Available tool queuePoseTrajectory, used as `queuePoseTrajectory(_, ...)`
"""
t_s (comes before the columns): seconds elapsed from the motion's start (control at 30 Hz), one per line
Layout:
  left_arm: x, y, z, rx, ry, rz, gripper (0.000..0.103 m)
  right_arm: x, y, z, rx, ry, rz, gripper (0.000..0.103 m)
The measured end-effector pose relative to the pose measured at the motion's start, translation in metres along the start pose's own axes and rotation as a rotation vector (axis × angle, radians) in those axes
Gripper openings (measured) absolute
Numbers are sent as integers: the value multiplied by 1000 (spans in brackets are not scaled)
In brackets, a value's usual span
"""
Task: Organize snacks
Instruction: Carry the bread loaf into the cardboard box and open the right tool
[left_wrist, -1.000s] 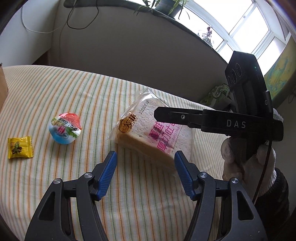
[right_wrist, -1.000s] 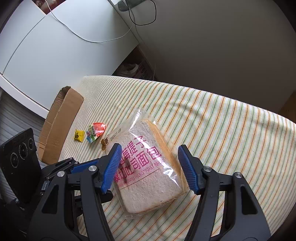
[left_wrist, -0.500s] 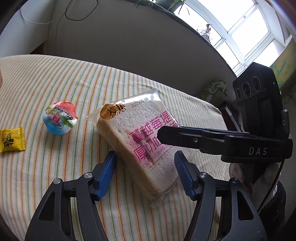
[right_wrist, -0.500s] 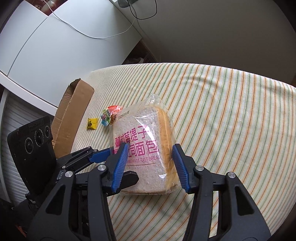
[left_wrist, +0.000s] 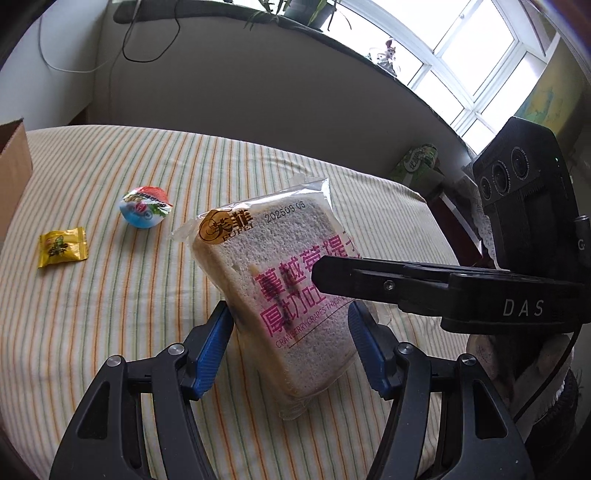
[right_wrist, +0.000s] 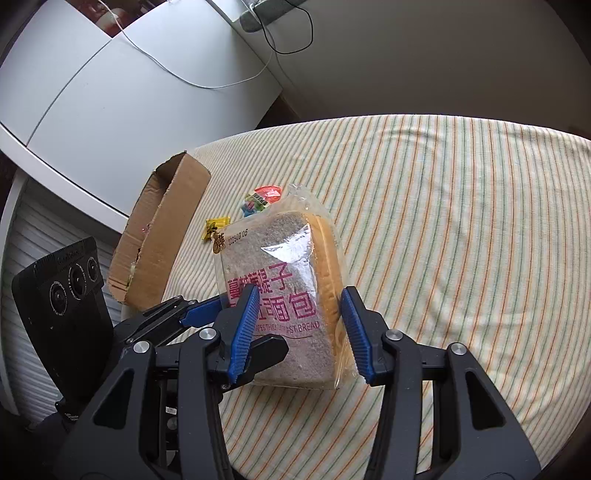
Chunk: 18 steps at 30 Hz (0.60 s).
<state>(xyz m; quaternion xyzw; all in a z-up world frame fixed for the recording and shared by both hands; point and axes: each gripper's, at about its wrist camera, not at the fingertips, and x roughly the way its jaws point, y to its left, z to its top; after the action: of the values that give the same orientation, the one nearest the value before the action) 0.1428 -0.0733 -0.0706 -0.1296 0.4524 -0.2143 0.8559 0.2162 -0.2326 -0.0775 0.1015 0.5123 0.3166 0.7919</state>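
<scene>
Right gripper: fingers have just been closing and now clamp the bagged toast bread, held tilted above the striped surface, frame centre. Left gripper: fingers half-wide, straddling the bag; contact unclear. Jelly cup, yellow candy, cardboard box at left.

Both wrist views close, angled down, sharing bread pack.
</scene>
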Motion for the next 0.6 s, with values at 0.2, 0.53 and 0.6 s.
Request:
queuePoseTrajectory(0.2, -38, 1, -10, 37, -60, 37, 64, -7, 39, -7, -39, -36, 1, 49)
queuePoseTrajectory(0.53, -96, 22, -14, 46, -178, 96, 64, 5, 119, 1, -152, -57, 15, 49)
queuePoseTrajectory(0.6, -106, 29, -14, 38, -200, 108, 64, 12, 136, 5, -182, -54, 19, 49)
